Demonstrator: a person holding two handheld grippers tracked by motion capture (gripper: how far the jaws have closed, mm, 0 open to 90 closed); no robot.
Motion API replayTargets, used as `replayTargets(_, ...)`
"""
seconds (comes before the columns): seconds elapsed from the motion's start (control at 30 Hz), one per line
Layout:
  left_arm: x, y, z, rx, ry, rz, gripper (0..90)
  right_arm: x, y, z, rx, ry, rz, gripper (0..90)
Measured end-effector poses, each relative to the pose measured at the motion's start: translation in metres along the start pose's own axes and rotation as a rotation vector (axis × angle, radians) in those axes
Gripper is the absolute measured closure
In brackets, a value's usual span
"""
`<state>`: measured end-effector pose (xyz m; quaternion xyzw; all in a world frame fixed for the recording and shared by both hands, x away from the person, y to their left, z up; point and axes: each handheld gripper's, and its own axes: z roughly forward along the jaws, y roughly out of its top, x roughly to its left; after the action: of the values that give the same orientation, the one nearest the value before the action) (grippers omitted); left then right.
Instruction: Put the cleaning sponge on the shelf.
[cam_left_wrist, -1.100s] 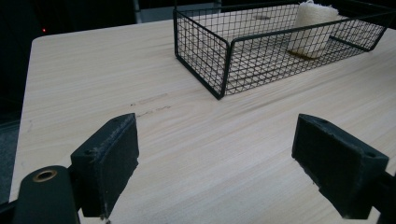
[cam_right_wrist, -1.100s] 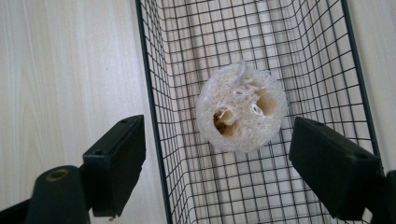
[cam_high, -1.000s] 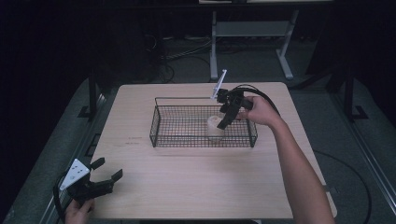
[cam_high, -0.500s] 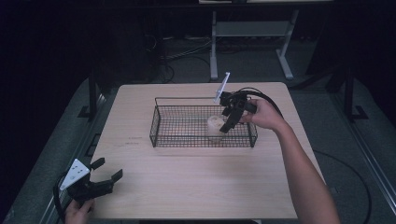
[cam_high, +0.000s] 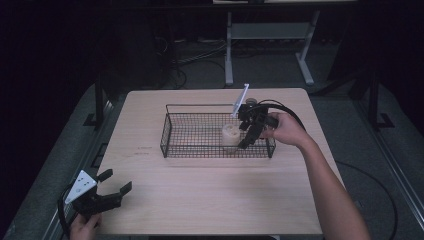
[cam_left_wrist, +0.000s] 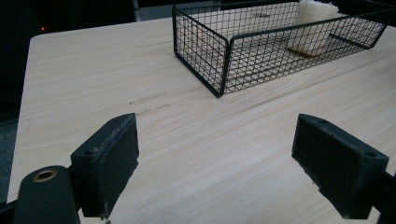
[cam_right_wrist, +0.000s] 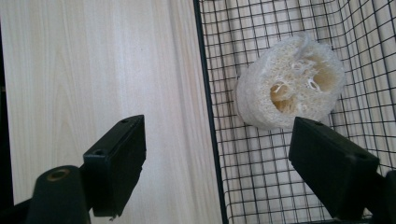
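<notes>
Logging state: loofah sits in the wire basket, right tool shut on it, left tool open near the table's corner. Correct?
Not quite: the right tool is open, not shut on the loofah, as the right gripper view shows. The loofah is in the wire basket, and the left tool is open.

The tabletop (cam_high: 200, 200) was pale wood with a fine lengthwise grain, marked by a few faint dark smudges near its left half. The wire basket (cam_high: 172, 131) was black, its walls and floor forming a small square grid pattern. The loofah piece (cam_right_wrist: 289, 84) was off-white and fibrous, with tan-yellow hollows on its cut face. The left hand-held gripper (cam_high: 114, 191) was matte black, with a brass-coloured ring at the base of one jaw; its three-cornered plate (cam_high: 81, 186) was light grey with small dark dots. The right hand-held gripper (cam_high: 246, 142) was black with a black cable (cam_high: 285, 107) and a light grey plate. The floor (cam_high: 400, 165) was dark grey.
</notes>
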<state>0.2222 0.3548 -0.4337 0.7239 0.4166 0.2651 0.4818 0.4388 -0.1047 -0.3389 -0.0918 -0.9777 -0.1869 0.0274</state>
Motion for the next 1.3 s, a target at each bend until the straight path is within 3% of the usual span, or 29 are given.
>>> replayTargets(0.53, 0.0, 0.0, 0.0, 0.001, -0.001, 0.001, 14.0, 0.013, -0.012, 0.008, 0.02, 0.008, -0.006, 18.3)
replayTargets(0.8, -0.001, 0.0, 0.001, 0.003, -0.003, 0.002, 14.0, 0.022, -0.017, 0.009, -0.004, 0.011, -0.015, 18.4)
replayTargets(1.3, -0.002, 0.0, 0.001, 0.005, -0.006, 0.004, 13.9, 0.039, -0.031, 0.013, 0.001, 0.012, -0.028, 18.3)
